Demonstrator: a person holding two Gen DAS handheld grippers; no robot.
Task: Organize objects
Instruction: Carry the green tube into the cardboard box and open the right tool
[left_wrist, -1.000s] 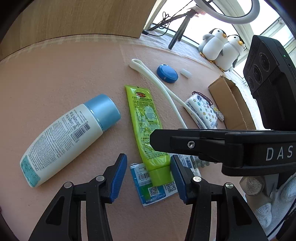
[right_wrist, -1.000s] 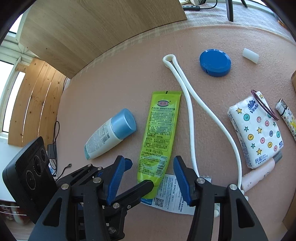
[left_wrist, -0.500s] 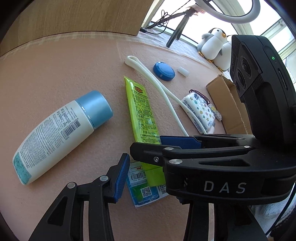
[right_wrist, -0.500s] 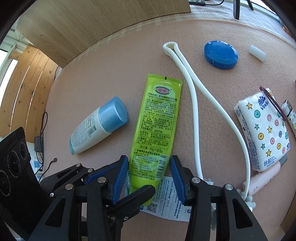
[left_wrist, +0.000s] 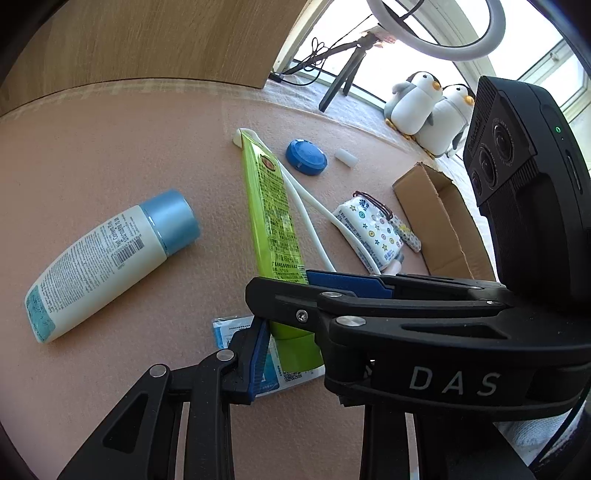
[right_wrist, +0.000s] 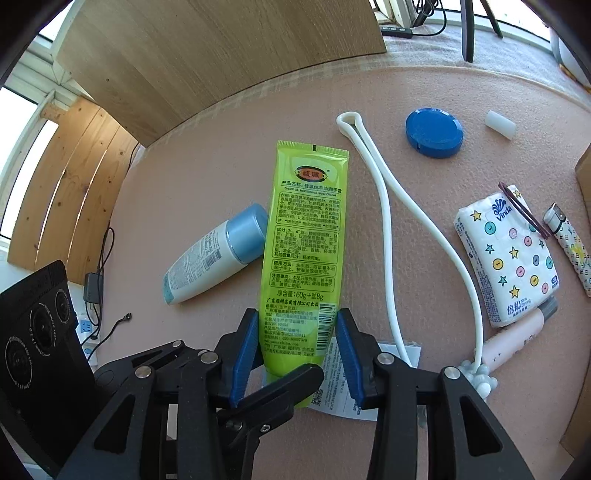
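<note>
My right gripper (right_wrist: 295, 350) is shut on the lower end of a lime-green hand cream tube (right_wrist: 306, 229), blue pads pressed on both edges. In the left wrist view the tube (left_wrist: 271, 206) stands on edge, tilted off the pink mat. My left gripper (left_wrist: 295, 350) is open beside the tube's cap; only its left finger (left_wrist: 256, 350) shows, the other is hidden behind the right gripper's black body. A blue-and-white sachet (left_wrist: 225, 328) lies under the cap. A white bottle with a blue cap (left_wrist: 107, 258) lies on its side to the left.
A looped white cord (right_wrist: 384, 206), blue round case (right_wrist: 434, 132), small white cylinder (right_wrist: 499, 124), star-print tissue pack (right_wrist: 511, 262) and pink tube (right_wrist: 513, 343) lie to the right. An open cardboard box (left_wrist: 439, 221) and plush penguins (left_wrist: 424, 107) sit far right.
My right gripper moved in over the green tube, shut on its lower end and tipped it up off the mat. The left gripper stayed open near the cap.
</note>
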